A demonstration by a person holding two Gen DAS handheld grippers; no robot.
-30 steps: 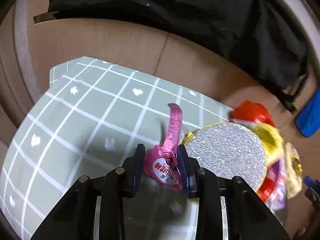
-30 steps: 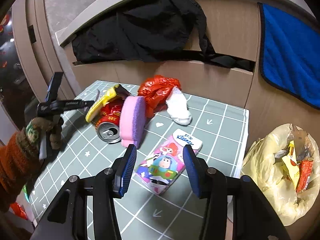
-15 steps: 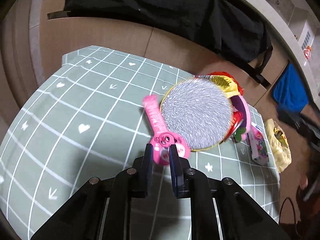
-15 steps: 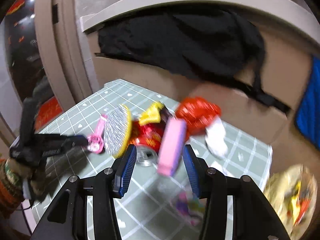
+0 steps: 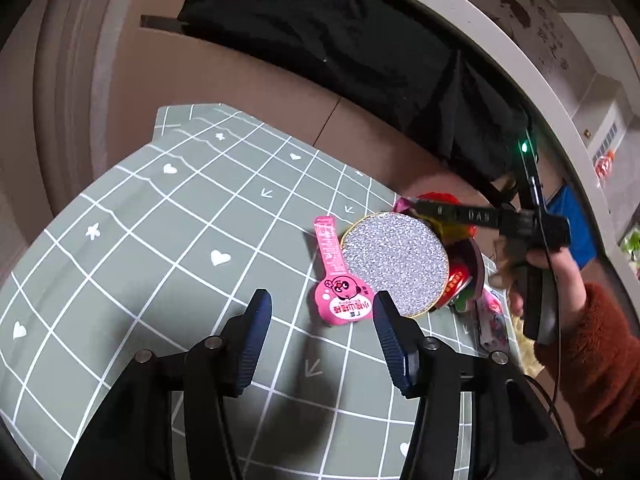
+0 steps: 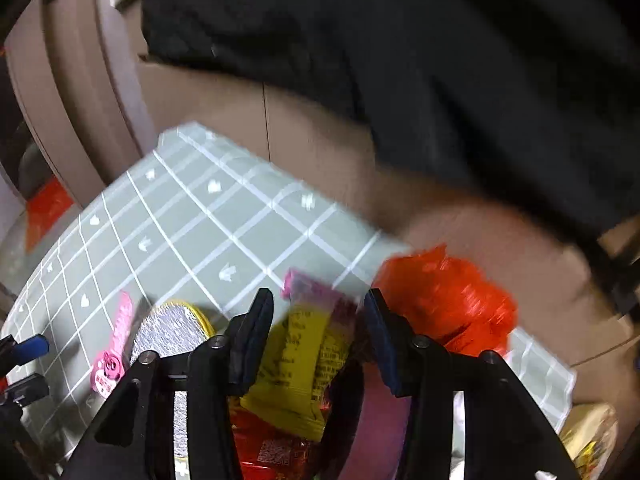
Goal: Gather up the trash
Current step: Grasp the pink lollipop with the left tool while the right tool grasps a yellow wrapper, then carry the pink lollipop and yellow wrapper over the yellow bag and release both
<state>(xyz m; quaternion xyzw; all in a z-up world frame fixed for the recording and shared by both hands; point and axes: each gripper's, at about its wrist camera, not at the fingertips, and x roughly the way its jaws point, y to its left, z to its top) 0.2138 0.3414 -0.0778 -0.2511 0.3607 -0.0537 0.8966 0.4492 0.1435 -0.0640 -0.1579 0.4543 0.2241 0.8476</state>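
A pink snack wrapper (image 5: 340, 284) lies flat on the green checked mat (image 5: 160, 240), just ahead of my left gripper (image 5: 320, 304). Its jaws are opening and nothing is between the pads. A round silver glitter disc (image 5: 394, 260) leans beside the wrapper, against a red can (image 5: 456, 284). My right gripper (image 6: 316, 308) hangs over the pile, jaws closing, with a yellow wrapper (image 6: 304, 340) between them; the pads do not visibly press it. A crumpled red bag (image 6: 444, 300) lies just right of it. This view is blurred.
A black cloth (image 5: 360, 40) drapes over the brown panel behind the mat. A pink-purple sponge (image 6: 380, 420) stands under the right gripper. A yellowish trash bag (image 6: 588, 432) sits off the mat's right edge. A hand in a rust sleeve (image 5: 592, 344) holds the right gripper.
The left gripper shut on the pink wrapper, then opened and drew back, leaving it on the mat. The right gripper swept left from the cartoon packet to the pile, jaws narrower.
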